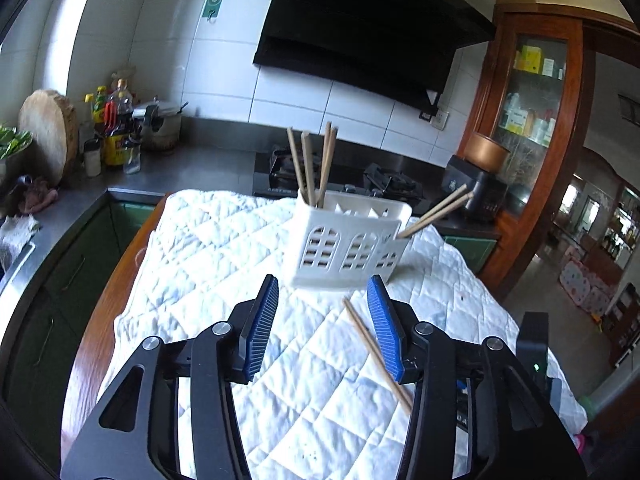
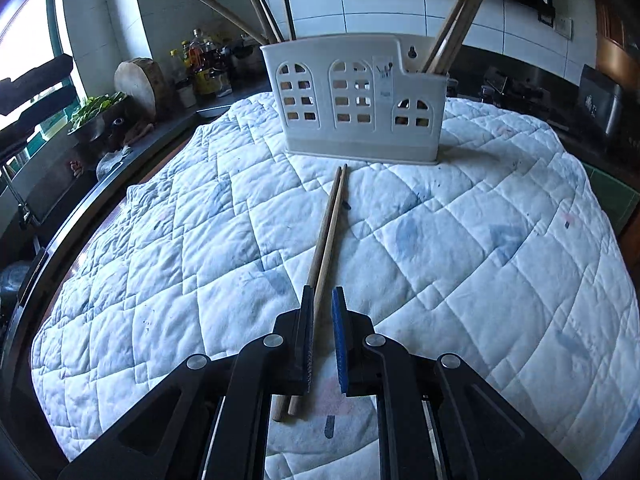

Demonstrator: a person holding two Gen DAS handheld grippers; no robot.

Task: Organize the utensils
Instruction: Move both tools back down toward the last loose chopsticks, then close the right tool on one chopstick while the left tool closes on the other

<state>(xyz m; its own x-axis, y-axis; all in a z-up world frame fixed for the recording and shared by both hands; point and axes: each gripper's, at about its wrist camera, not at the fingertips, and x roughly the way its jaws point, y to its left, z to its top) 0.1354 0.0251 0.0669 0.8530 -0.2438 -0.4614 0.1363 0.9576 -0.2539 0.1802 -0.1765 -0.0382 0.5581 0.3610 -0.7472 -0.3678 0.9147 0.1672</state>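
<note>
1. Chopsticks (image 2: 326,236): a pair lies side by side on the quilt (image 2: 460,240) that covers the surface, tips toward the holder (image 2: 352,100), thick ends under my right claw (image 2: 322,338).
2. Right claw: nearly shut, with the pair running between its pads. It looks clamped on them near the thick end, though I can't be sure both sticks are pinched.
3. Left claw (image 1: 324,326): about half open, nothing in it. The same pair (image 1: 376,354) passes just under its right pad, apparently not touched.
4. Holder: white, slotted, upright on the quilt just beyond the tips. More chopsticks already stand in its left bay (image 2: 264,12) and right bay (image 2: 456,20).
5. Handling, my guess: light, stiff, thin wood, smooth and round, so the two can roll or scissor apart. The quilt is soft and gives under them.
6. Where to grip: near the thick end, across both at once, kept parallel, leaving the long front free to drop tips-first into a bay.
7. Risk: a tip snagging the holder rim, or nudging the light holder.
</note>
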